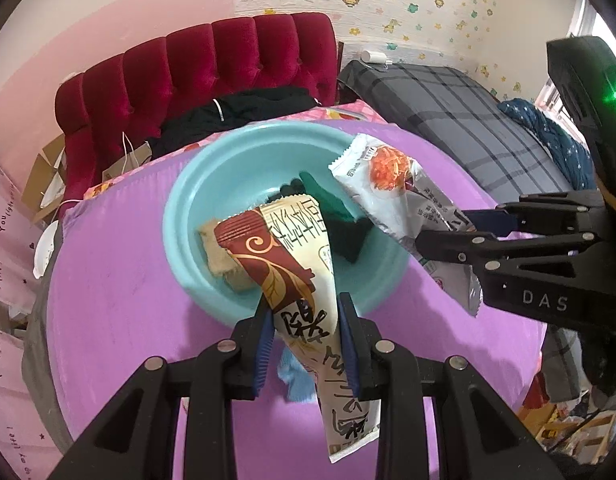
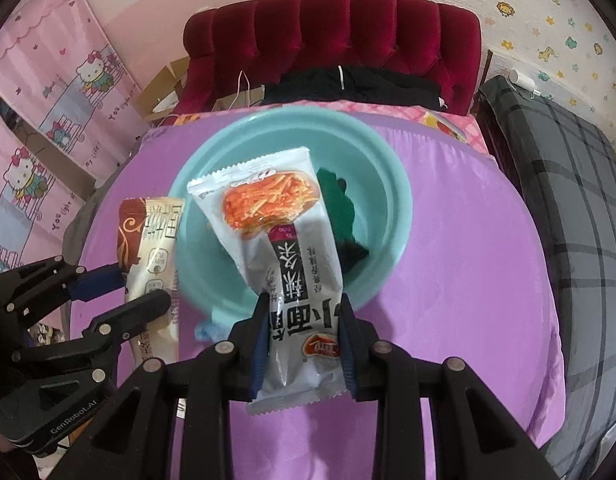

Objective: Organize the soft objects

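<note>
My left gripper (image 1: 307, 312) is shut on a cream and dark-red snack packet (image 1: 296, 268), held in the air in front of a teal bowl (image 1: 196, 184). My right gripper (image 2: 303, 312) is shut on a white snack packet (image 2: 284, 240) printed with orange shreds, held above the teal bowl (image 2: 396, 208). In the left wrist view the right gripper (image 1: 444, 228) enters from the right with the white packet (image 1: 388, 188) over the bowl's right rim. In the right wrist view the left gripper (image 2: 144, 288) holds the cream packet (image 2: 152, 248) left of the bowl. Dark green and black cloth (image 2: 340, 216) and a tan piece (image 1: 220, 256) lie inside the bowl.
The bowl stands on a round table with a purple cover (image 2: 468, 280). A light blue scrap (image 1: 294, 380) lies on the cover near the bowl's front. Behind are a red tufted headboard (image 2: 332, 32) with black clothing (image 2: 348, 88), and a grey plaid bed (image 2: 580, 200) on the right.
</note>
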Action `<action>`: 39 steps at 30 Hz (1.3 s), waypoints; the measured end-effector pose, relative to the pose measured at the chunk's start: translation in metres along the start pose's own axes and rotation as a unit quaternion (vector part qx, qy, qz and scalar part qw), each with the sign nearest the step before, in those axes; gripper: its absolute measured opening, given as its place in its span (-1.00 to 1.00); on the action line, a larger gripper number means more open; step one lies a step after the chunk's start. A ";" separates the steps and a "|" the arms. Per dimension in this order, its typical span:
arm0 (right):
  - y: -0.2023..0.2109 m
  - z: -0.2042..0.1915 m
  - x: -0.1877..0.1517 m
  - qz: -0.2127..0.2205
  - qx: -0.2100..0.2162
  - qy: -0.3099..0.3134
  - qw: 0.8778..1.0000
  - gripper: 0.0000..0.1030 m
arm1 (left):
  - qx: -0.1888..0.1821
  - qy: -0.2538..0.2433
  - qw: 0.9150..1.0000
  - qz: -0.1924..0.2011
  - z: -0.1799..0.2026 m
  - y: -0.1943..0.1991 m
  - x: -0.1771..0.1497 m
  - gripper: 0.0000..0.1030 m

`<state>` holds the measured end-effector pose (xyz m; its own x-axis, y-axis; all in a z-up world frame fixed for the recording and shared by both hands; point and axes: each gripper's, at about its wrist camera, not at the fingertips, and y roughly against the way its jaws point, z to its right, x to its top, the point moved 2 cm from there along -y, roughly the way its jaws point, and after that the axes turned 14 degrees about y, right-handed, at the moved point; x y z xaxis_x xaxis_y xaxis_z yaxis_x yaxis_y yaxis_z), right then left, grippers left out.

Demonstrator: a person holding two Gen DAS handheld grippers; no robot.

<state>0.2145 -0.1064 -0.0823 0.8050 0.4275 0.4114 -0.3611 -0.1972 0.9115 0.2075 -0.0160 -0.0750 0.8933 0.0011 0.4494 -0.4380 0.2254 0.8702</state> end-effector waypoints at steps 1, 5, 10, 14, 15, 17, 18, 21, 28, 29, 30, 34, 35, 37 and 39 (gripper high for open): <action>-0.003 0.002 0.005 0.000 0.000 -0.002 1.000 -0.38 | 0.002 0.000 1.000 0.000 -0.002 -0.003 0.006 -0.37; -0.018 0.009 0.028 -0.004 -0.004 -0.003 1.000 -0.37 | 0.002 0.001 1.000 -0.004 -0.007 -0.017 0.027 -0.37; -0.042 0.018 0.048 -0.012 -0.001 -0.013 1.000 -0.37 | 0.006 0.006 1.000 -0.016 -0.015 -0.041 0.050 -0.37; -0.060 0.028 0.060 -0.020 0.000 -0.022 1.000 -0.37 | 0.006 0.014 1.000 -0.020 -0.022 -0.058 0.067 -0.37; -0.063 0.029 0.062 -0.022 0.000 -0.025 0.999 -0.37 | 0.004 0.017 1.000 -0.022 -0.024 -0.062 0.070 -0.37; -0.073 0.034 0.067 -0.025 0.000 -0.029 0.999 -0.37 | 0.002 0.018 1.000 -0.025 -0.026 -0.070 0.077 -0.37; -0.077 0.035 0.069 -0.028 0.000 -0.031 0.999 -0.37 | 0.003 0.017 0.999 -0.028 -0.027 -0.075 0.080 -0.37; -0.090 0.038 0.074 -0.033 0.000 -0.036 0.999 -0.36 | 0.005 0.012 0.999 -0.037 -0.029 -0.090 0.087 -0.37; -0.119 0.043 0.079 -0.052 -0.003 -0.040 0.998 -0.34 | 0.008 0.008 0.999 -0.045 -0.035 -0.120 0.094 -0.36; -0.123 0.043 0.080 -0.052 -0.004 -0.040 0.998 -0.34 | 0.008 0.007 0.999 -0.047 -0.036 -0.124 0.094 -0.36; -0.126 0.045 0.082 -0.052 -0.006 -0.042 0.998 -0.33 | 0.010 0.006 0.999 -0.048 -0.037 -0.128 0.095 -0.36; -0.142 0.052 0.084 -0.065 -0.008 -0.057 0.996 -0.33 | 0.021 0.002 0.998 -0.058 -0.043 -0.148 0.096 -0.36; -0.147 0.054 0.084 -0.066 -0.004 -0.060 0.996 -0.33 | 0.024 0.002 0.998 -0.056 -0.044 -0.151 0.097 -0.36; -0.152 0.055 0.083 -0.066 -0.002 -0.061 0.996 -0.33 | 0.025 0.006 0.998 -0.055 -0.048 -0.155 0.099 -0.36; -0.157 0.057 0.082 -0.071 -0.003 -0.062 0.996 -0.33 | 0.026 0.007 0.998 -0.054 -0.050 -0.158 0.100 -0.36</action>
<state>0.3642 -0.0903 -0.1915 0.8997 0.3389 0.2750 -0.2420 -0.1370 0.9606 0.3708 -0.0029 -0.1778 0.9369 -0.0069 0.3496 -0.3431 0.1734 0.9231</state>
